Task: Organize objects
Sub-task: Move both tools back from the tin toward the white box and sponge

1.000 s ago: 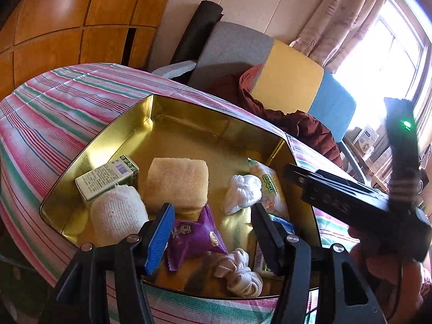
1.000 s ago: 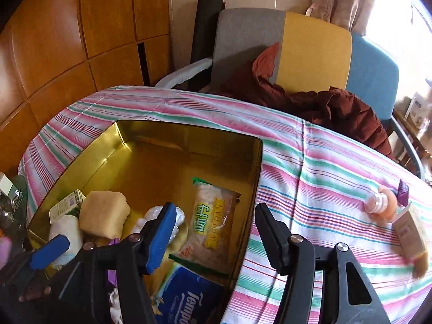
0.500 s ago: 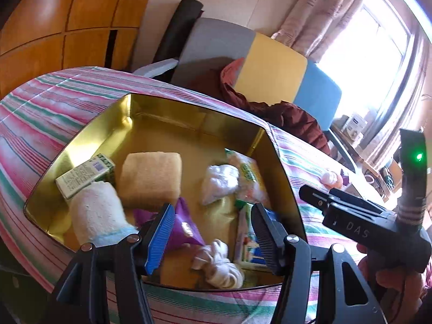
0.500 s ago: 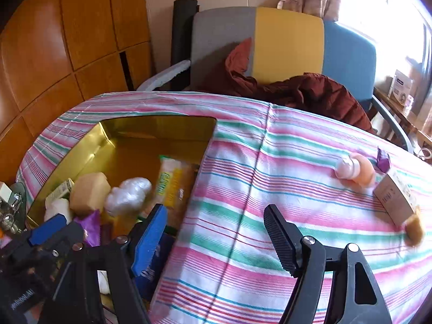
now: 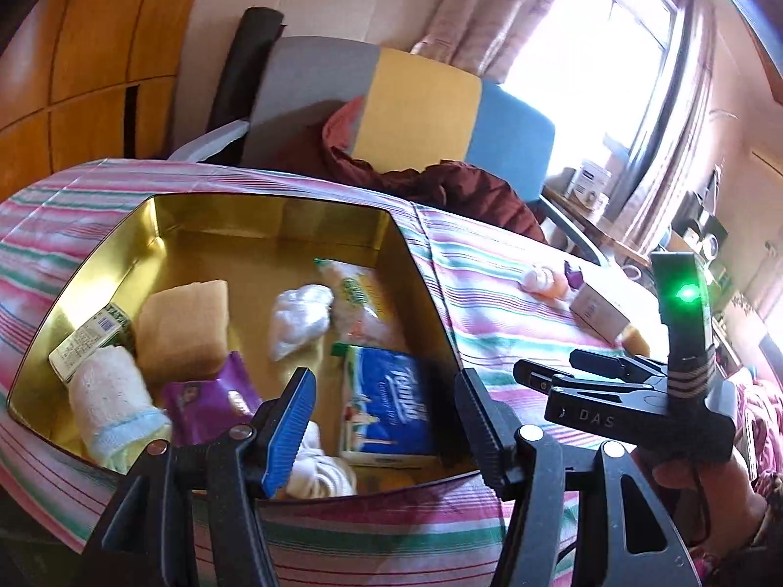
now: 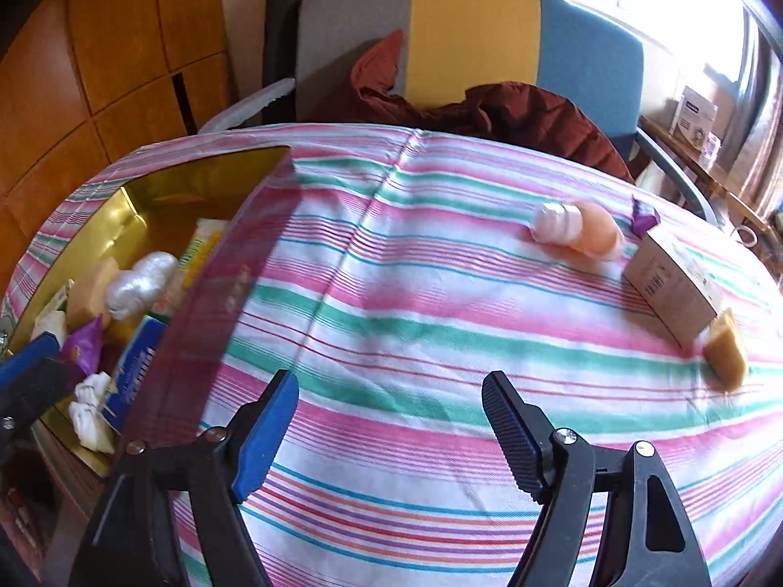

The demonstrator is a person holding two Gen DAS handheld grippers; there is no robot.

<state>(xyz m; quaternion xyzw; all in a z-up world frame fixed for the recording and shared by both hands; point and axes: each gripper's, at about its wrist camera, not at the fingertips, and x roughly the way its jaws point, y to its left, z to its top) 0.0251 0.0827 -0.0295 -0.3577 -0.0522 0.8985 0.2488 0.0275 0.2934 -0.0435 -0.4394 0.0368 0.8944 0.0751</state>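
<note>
Two grippers are hanging with nothing between their jaws: the left gripper (image 5: 386, 420) gaping over the gold tin (image 5: 274, 217), the right gripper (image 6: 391, 433) widening above the striped cloth (image 6: 391, 303). Farther off, the peach bottle (image 6: 580, 235), cardboard box (image 6: 673, 288) and tan sponge (image 6: 726, 354) are lying loose, well apart from the tin. Lying on its side, the bottle is likely risking a roll away if nudged.

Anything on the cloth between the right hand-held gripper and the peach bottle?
No. In the right wrist view, only bare striped tablecloth lies between the right hand-held gripper and the peach bottle.
</note>
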